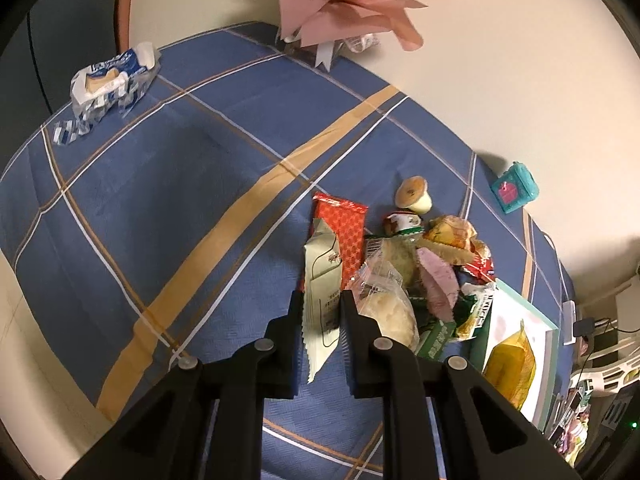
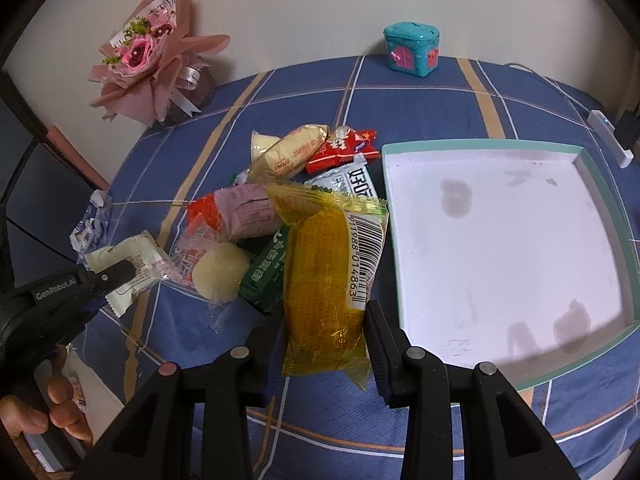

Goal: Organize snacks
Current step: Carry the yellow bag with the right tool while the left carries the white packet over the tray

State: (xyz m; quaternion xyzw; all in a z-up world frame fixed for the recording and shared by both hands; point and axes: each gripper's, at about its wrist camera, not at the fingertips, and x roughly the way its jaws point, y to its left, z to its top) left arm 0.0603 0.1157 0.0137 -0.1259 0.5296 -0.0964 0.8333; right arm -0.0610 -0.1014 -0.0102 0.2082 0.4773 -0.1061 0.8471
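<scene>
Blue checked cloth (image 1: 160, 208): covers the table in both views.
Left wrist view, left gripper (image 1: 320, 312): jaws pinched on a cream snack packet (image 1: 320, 280), which hangs upright between the pads.
Left wrist view, snack pile (image 1: 424, 264): just right of the held packet, with a red packet (image 1: 344, 232) behind it and a small cup-shaped cake (image 1: 414, 196) at the far end.
Left wrist view, opened blue-and-white wrapper (image 1: 110, 84): well apart, at the table's far left edge.
Right wrist view, right gripper (image 2: 326, 332): jaws closed on a yellow corn packet (image 2: 324, 296), barcode side up.
Right wrist view, white tray (image 2: 592, 160): just right of the corn packet, teal rim, nothing lying inside.
Right wrist view, pile: left of the tray, beyond the corn packet.
Right wrist view, hand (image 2: 44, 416): lower left, gripping the left gripper's handle.
Right wrist view, far edge: pink bouquet (image 2: 148, 60) at left, teal box (image 2: 412, 50) at right.
</scene>
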